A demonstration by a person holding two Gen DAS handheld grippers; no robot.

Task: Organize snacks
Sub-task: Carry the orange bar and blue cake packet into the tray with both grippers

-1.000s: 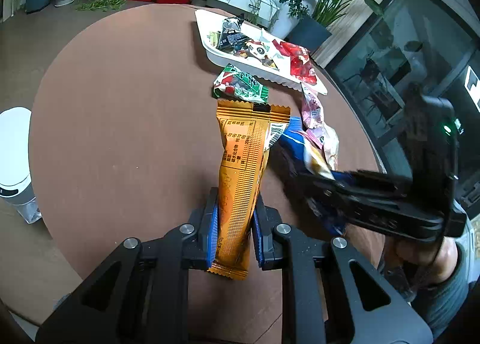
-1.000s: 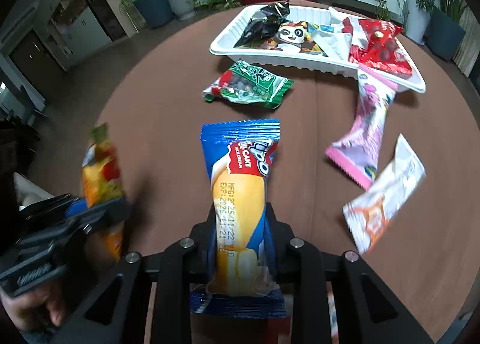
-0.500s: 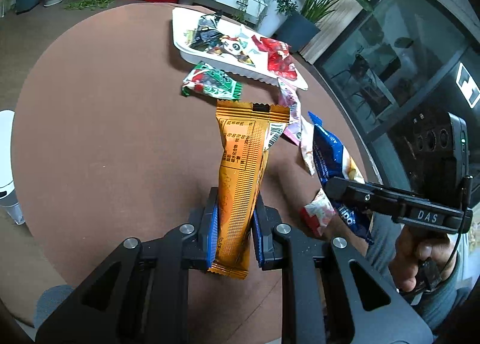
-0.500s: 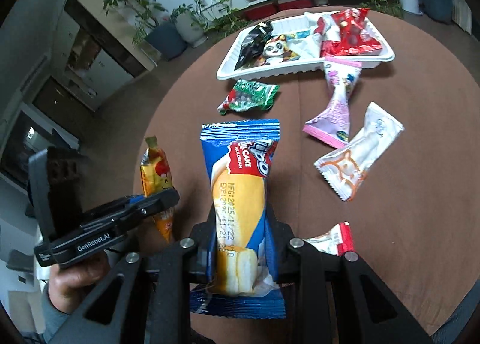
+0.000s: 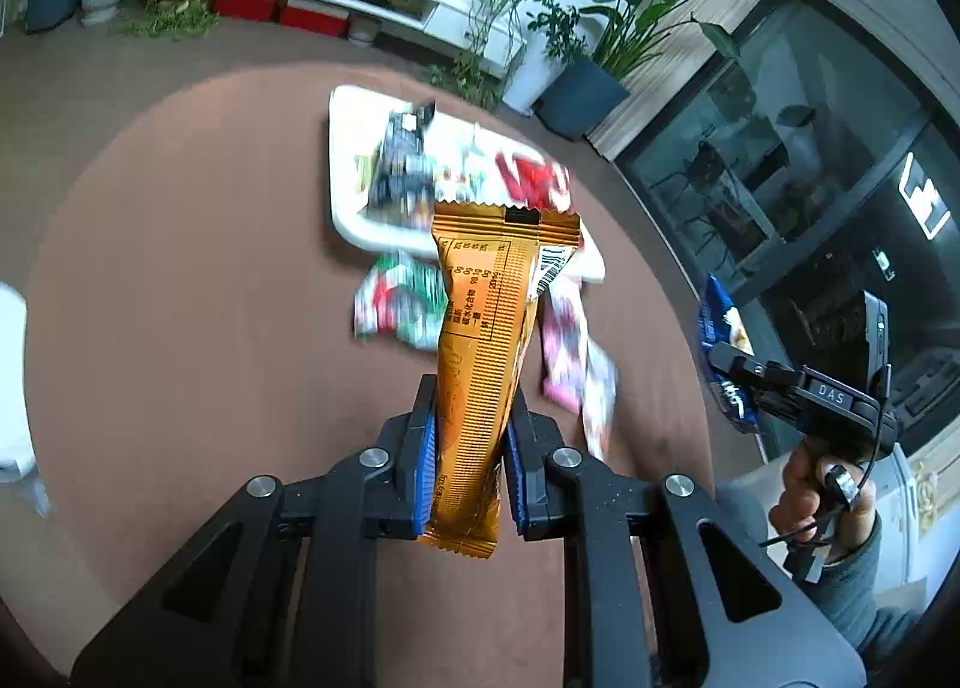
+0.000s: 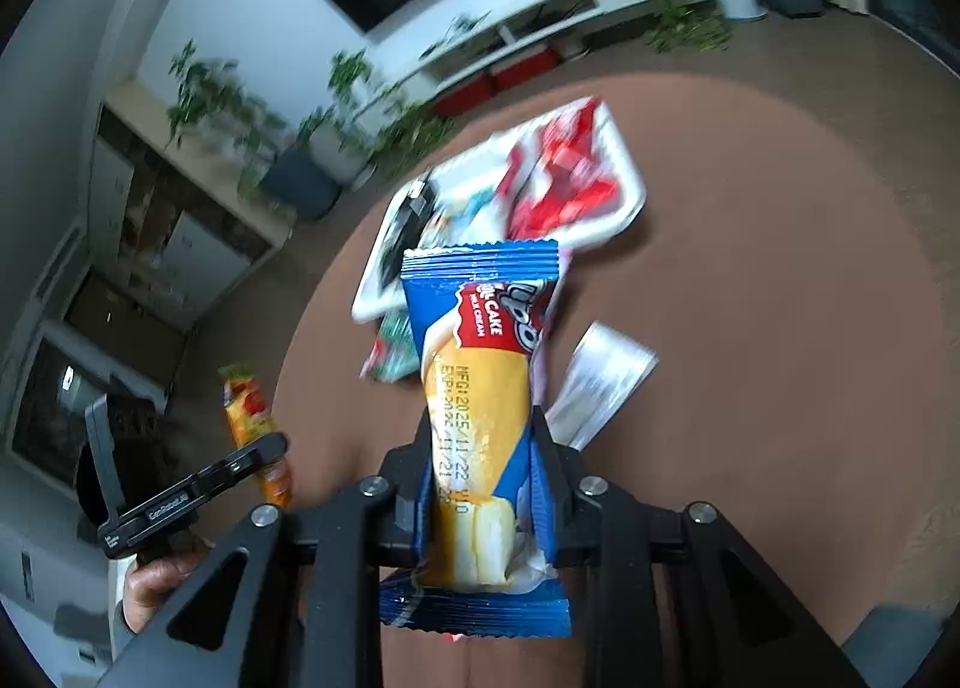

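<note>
Packets are riding higher than a second ago: both grippers are lifting clear of the brown round table point(image 5: 180, 280), and the white tray point(image 5: 345, 208) is now sitting closer to centre in each wrist view instead of off toward the far edge. The left gripper point(image 5: 467, 469) is pinching the orange wafer bar point(image 5: 486, 352) between its blue pads, the bar standing up toward twelve o'clock. The right gripper point(image 6: 480, 493) is clamping the blue cake packet point(image 6: 480, 388) the same way, and its view is tilting, with the tray sliding round to about one o'clock. Judging from this, the pick-up is done and both snacks are being carried toward the tray.

Tray contents are already crowding: a black packet point(image 5: 402, 147) at its left end and red packets point(image 6: 564, 178) at the right, with blurred ones between, so free room looks scarce. On the table short of the tray, a green packet point(image 5: 402, 304) is lying at about eleven o'clock from the left gripper, a pink packet point(image 5: 564, 352) at one o'clock, and a white packet point(image 6: 600, 382) just right of the cake packet in the right wrist view. These are lying under the approach path, low enough to be passed over. The likelier trouble is the two grippers converging on one tray, with a person's hand point(image 5: 828, 484) gripping the right tool at three o'clock.
</note>
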